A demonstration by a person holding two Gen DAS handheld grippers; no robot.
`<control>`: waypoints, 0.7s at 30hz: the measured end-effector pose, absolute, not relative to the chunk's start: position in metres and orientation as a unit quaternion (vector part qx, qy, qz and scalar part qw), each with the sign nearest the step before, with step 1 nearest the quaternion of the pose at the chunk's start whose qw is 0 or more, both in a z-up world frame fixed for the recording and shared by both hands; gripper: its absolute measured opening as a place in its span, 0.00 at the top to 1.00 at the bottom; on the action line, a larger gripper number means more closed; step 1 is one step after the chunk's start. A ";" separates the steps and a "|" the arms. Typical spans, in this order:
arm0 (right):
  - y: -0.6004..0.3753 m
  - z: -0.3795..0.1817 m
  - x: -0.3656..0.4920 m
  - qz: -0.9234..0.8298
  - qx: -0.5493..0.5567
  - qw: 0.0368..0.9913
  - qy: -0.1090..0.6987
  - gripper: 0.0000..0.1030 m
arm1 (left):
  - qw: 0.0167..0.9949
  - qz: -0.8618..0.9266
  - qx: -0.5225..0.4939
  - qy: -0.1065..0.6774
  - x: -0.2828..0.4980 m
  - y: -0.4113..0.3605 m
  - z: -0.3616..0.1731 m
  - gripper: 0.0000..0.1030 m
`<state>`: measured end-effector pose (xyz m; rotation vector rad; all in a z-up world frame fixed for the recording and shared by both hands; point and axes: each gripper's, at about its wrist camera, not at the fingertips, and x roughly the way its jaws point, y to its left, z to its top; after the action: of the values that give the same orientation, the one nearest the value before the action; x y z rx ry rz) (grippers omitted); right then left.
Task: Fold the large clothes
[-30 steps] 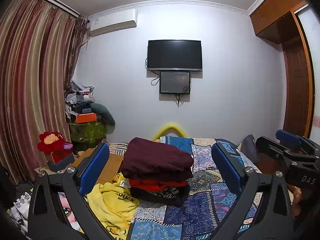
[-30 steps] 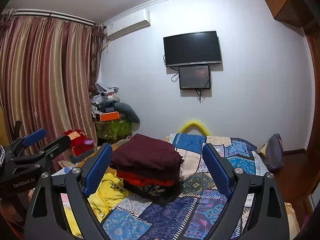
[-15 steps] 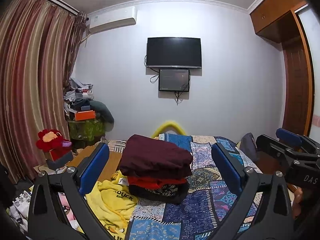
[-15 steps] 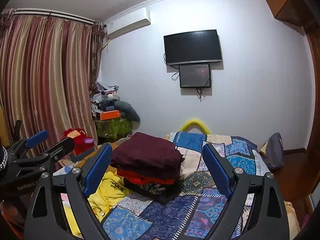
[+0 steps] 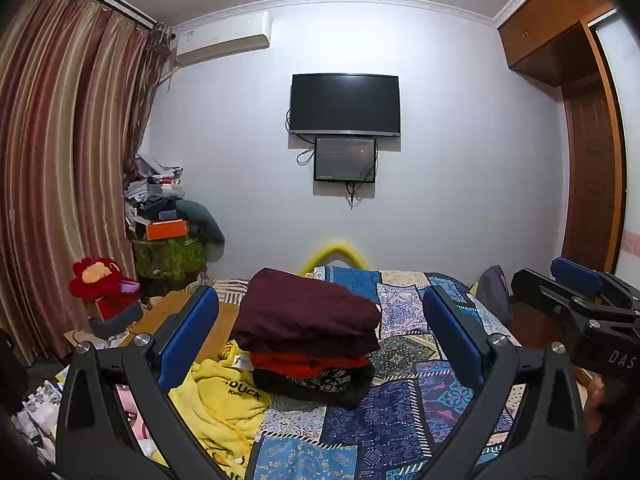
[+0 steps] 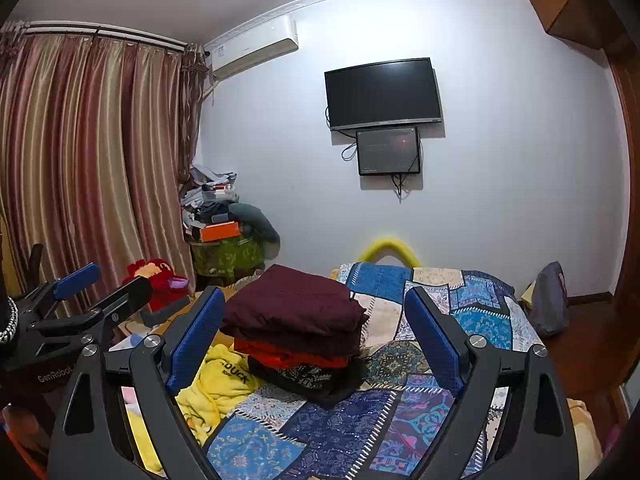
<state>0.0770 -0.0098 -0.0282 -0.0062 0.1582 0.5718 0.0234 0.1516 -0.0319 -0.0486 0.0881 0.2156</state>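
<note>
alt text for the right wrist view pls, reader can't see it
The open right gripper hangs empty above a patchwork-quilted bed, framing a stack of folded clothes topped by a maroon garment. A crumpled yellow sweatshirt lies unfolded left of the stack; the open left gripper shows at far left.

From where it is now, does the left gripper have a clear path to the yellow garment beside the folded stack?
Probably yes. The left gripper is open and holds nothing, and the yellow garment lies uncovered on the bed, low and left of the folded stack. Only its far edge tucks under the stack.
</note>
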 end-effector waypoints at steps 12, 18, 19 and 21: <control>-0.011 -0.029 0.078 0.282 0.001 0.956 0.081 0.13 | 0.993 0.103 -0.032 0.046 0.023 0.151 -0.031 0.00; -0.011 -0.028 0.078 0.281 0.002 0.956 0.081 0.13 | 0.993 0.100 -0.033 0.052 0.024 0.149 -0.032 0.00; -0.011 -0.028 0.078 0.281 0.002 0.956 0.081 0.13 | 0.993 0.100 -0.034 0.052 0.024 0.149 -0.032 0.00; -0.011 -0.028 0.078 0.281 0.004 0.956 0.081 0.13 | 0.993 0.095 -0.035 0.057 0.025 0.148 -0.032 0.00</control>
<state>0.0777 -0.0109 -0.0282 0.0077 0.1644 0.5696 0.0253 0.1482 -0.0322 -0.0705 0.1147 0.1895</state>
